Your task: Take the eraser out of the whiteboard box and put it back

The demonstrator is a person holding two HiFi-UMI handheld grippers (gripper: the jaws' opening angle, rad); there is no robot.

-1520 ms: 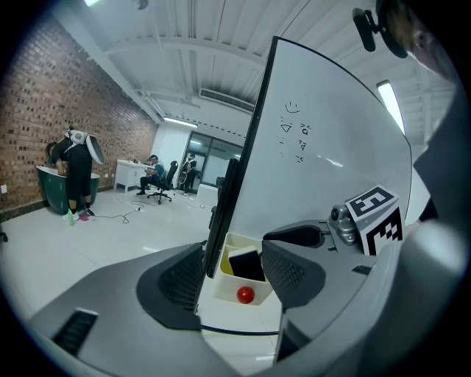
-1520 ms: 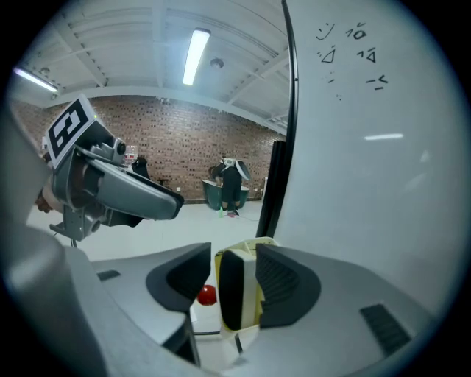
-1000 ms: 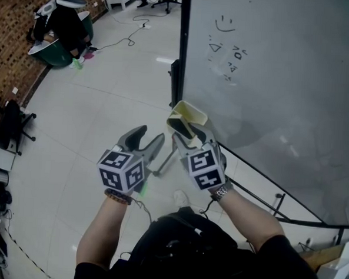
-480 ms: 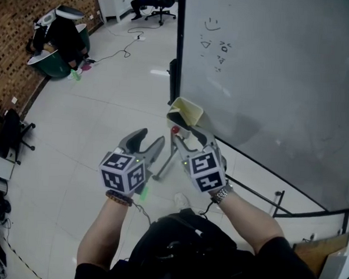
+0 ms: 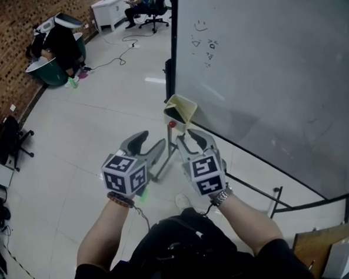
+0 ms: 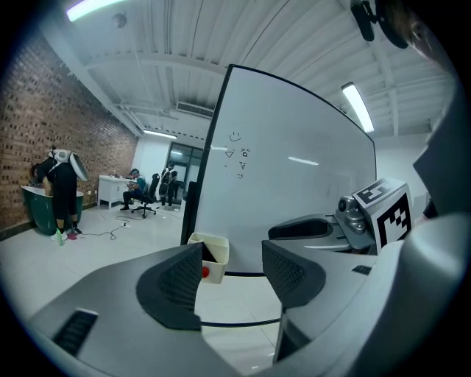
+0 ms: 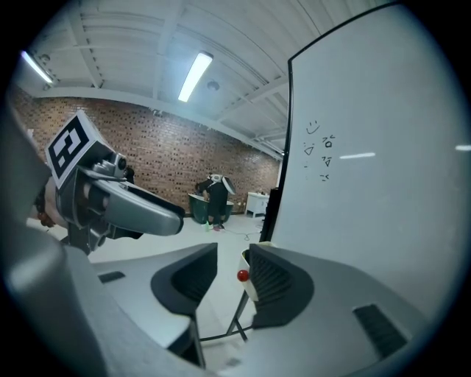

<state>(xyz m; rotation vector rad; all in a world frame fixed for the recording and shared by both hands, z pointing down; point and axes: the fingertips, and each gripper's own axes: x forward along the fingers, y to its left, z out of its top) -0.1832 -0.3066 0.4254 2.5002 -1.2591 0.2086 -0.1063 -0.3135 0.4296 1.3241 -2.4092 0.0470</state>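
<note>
We hold both grey moulded tools side by side, near the small cream plastic box (image 5: 188, 109) but apart from it. The box hangs at the lower left corner of the tall glossy whiteboard (image 5: 266, 82), where a reach from the front meets its open top. The left gripper (image 5: 149, 141) has its jaws wide apart with nothing in them, and in the left gripper view the box (image 6: 215, 252) shows only far off through the gap. The right gripper (image 5: 190, 140) has just been closing its jaws. A narrower gap is left and nothing sits in it, only a sliver of the box (image 7: 246, 259) beyond. Neither tool carries the eraser. We judge it lies in the box's dark inside, though we cannot make it out there. The box is thin-walled and squarish, widening at the rim, with a small round red knob (image 5: 172, 124) on its near face. The jaw pads (image 6: 179, 278) are dark, rounded and finely ribbed, a texture made to bite on smooth things. Both tools point toward the box, so we read them as lined up on it rather than at rest. Below lies a pale shiny tiled floor (image 5: 86, 136).
</note>
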